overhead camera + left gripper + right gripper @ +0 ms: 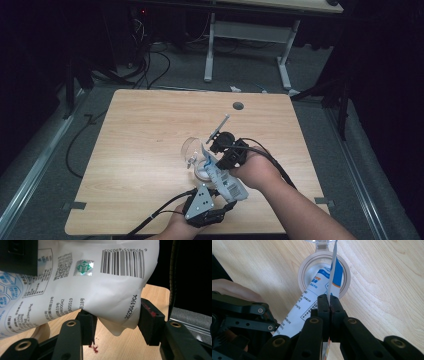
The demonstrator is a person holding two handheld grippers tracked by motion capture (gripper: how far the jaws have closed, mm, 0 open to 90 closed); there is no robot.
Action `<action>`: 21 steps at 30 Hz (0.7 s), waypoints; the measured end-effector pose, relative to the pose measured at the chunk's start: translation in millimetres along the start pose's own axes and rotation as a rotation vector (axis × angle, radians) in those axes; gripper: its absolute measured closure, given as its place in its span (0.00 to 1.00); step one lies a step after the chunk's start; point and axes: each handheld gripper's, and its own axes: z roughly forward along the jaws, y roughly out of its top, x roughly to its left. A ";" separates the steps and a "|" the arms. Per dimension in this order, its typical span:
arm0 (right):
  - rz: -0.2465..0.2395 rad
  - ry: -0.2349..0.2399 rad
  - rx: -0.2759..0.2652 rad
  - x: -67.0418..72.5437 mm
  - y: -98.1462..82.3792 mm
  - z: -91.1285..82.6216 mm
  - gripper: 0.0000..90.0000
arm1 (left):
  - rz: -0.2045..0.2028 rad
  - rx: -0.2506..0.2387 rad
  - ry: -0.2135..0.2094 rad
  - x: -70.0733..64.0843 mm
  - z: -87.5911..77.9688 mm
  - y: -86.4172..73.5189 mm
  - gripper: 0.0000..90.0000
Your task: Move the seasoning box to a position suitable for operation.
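The bag (82, 287) runs off the left gripper view at twelve and nine o'clock; its small print is unreadable.

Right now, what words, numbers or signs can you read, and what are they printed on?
On the white pouch, left gripper view:
"20250419C4", beside the seam.
"6 970855 690302", upside down above the barcode.
A green and silver emblem and a QR code; the Chinese small print is too small to read.
Right gripper view: blue and black print on the pouch, blurred.
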 end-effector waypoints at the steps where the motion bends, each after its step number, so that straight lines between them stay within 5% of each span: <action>1: 0.001 0.002 0.000 -0.1 -0.2 -0.4 0.99 | 0.001 -0.002 0.003 0.0 0.3 -0.7 0.59; 21: 0.006 0.002 -0.005 -0.9 -1.6 -0.6 0.99 | 0.003 0.030 0.027 5.0 1.9 -10.1 0.59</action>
